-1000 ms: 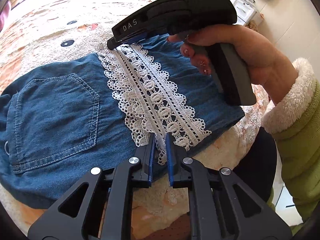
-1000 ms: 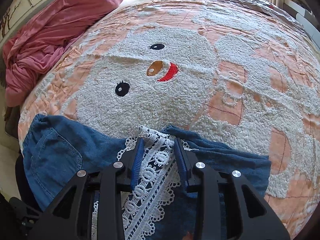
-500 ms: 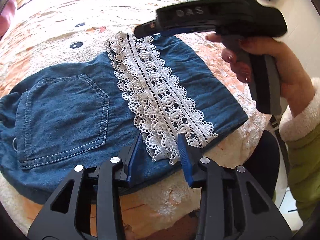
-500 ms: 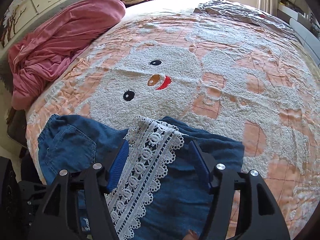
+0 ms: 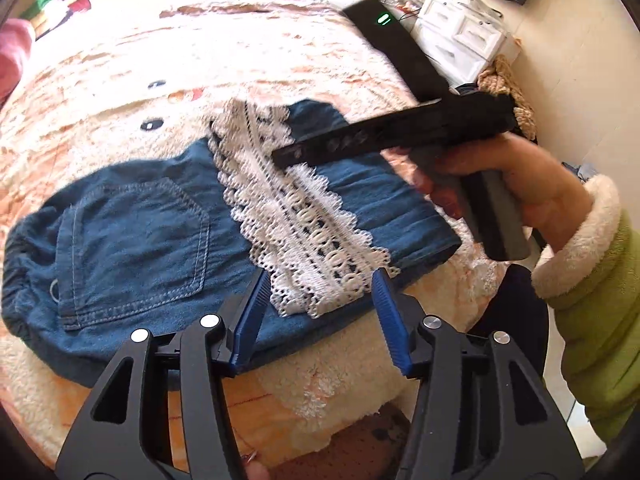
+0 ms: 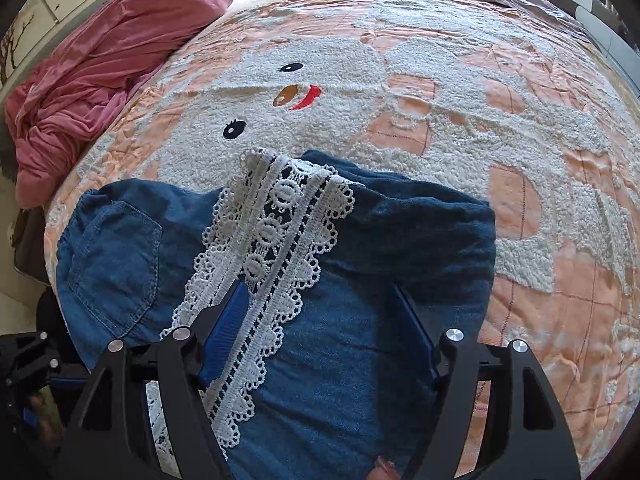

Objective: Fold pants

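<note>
Denim-blue folded pants [image 5: 168, 240] with a white lace band [image 5: 304, 232] lie crosswise just ahead of my left gripper [image 5: 320, 320], nearer than my right gripper [image 6: 320, 336]; both have just been spreading and pinch nothing.

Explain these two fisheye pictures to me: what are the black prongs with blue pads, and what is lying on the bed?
There is no robot arm here. A person holds a handheld black two-finger gripper in each hand, and a camera on each one looks forward along its fingers. The left gripper fills the bottom of the left wrist view; that view also shows the person's right hand gripping the other tool. The right gripper fills the bottom of the right wrist view. On the peach and white fluffy snowman bedspread lie folded blue denim pants with a white lace trim across the top. A crumpled pink blanket sits at the bed's edge. Both grippers' jaws have just been opening; nothing is held, and the lace lies loose beneath them.
</note>
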